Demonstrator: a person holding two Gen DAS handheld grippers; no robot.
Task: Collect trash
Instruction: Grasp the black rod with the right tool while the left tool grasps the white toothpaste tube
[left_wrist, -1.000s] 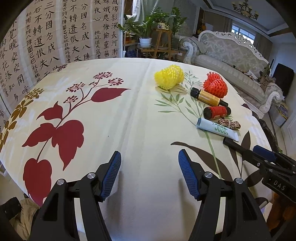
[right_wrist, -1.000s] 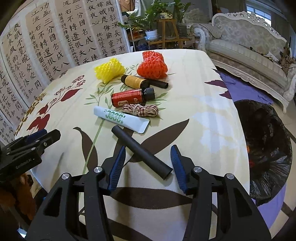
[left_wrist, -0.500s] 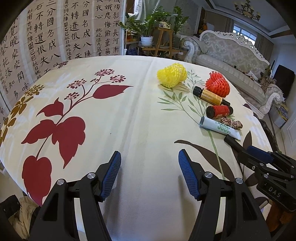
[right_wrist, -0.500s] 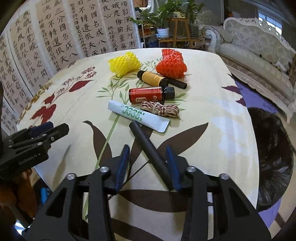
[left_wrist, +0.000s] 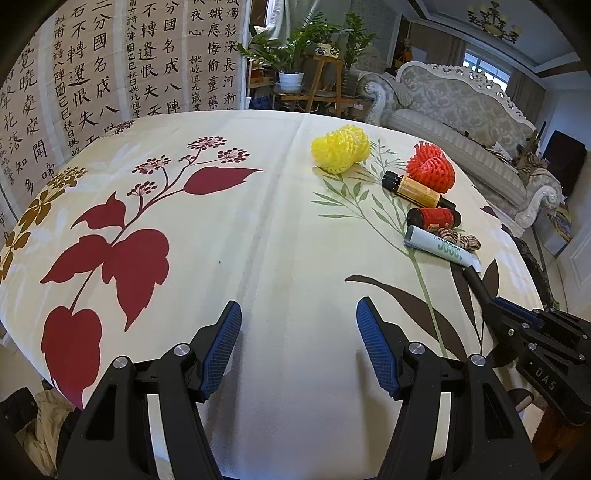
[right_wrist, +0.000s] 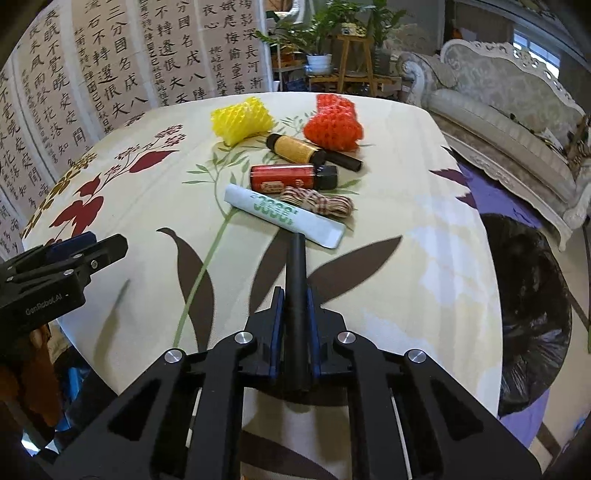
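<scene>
Right wrist view shows the matte black cylindrical tube (right_wrist: 295, 291) at lower centre of the frame, clamped between the blue pads of the right gripper (right_wrist: 295, 299), whose jaws have just been closing onto it; the tube points up the frame, its far end close to the white flattened tube with green print (right_wrist: 284, 216). Just beyond that lie a coil of red-and-white twine (right_wrist: 321, 199), a red-labelled dark bottle on its side (right_wrist: 291, 177), an amber-labelled dark bottle (right_wrist: 299, 148), a yellow foam fruit net (right_wrist: 242, 120) and a red foam fruit net (right_wrist: 334, 123), all on the cream tablecloth with leaf print (right_wrist: 406, 206). At right edge, a black trash bag (right_wrist: 528, 314) sits beside the table. Left wrist view shows the left gripper (left_wrist: 298, 343) spread wide over bare cloth, holding nothing.
</scene>
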